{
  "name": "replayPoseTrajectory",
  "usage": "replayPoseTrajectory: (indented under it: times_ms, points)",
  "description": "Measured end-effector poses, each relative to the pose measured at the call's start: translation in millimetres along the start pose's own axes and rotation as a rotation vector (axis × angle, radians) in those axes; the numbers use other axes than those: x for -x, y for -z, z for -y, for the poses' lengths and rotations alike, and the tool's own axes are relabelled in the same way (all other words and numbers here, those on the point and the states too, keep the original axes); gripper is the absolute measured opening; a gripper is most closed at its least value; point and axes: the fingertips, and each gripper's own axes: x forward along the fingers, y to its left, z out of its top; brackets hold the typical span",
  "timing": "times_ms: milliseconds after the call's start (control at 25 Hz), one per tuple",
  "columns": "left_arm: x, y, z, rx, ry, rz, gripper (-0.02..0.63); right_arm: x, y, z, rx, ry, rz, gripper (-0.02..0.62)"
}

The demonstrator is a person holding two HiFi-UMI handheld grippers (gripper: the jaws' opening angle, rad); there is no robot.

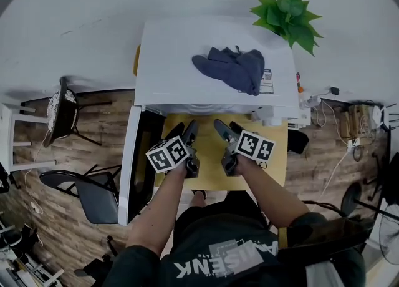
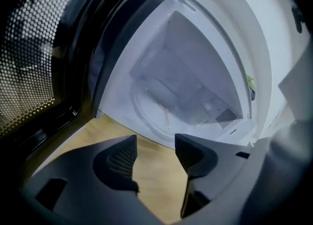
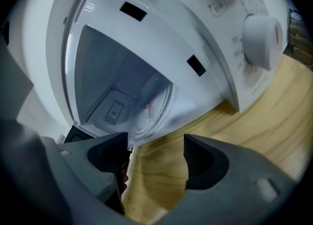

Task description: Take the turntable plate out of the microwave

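Turntable plate point(image 2: 164, 117) in microwave point(image 1: 181, 55) (cloth point(image 1: 232, 68) atop)

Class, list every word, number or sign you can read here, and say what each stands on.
"ENK", upside down, the rest unclear: shirt.
Print beside the dial on the microwave: blurred, perhaps "30" and "50".
Sticker on the microwave top: too small to read.
Left cube, right cube: square markers only, no words.

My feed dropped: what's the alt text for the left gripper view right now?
The left tongs stand open and empty above a wooden table, aimed into the open white microwave, where the glass turntable plate lies flat. The microwave's dark mesh door stands open at left.
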Motion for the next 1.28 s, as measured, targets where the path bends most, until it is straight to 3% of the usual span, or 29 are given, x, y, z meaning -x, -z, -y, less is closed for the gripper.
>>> replayPoseTrajectory:
  times_ms: [200, 760, 1280]
  points:
    - [-21.2, 3.9, -7.0, 0.115, 0.012, -0.010, 0.244, -22.1, -1.6, 3.9, -0.070, 0.022, 0.036, 0.345]
    - [-56.8, -6.6, -18.5, 0.309, 0.036, 0.007, 0.268, -57.2, -14.2, 18.3, -0.303, 0.036, 0.082, 0.347]
    - [-63.4, -7.9, -20.2, 0.345, 0.013, 0.026, 0.278, -66.4, -23.2, 26.5, -0.381, 0.176, 0.120, 0.328]
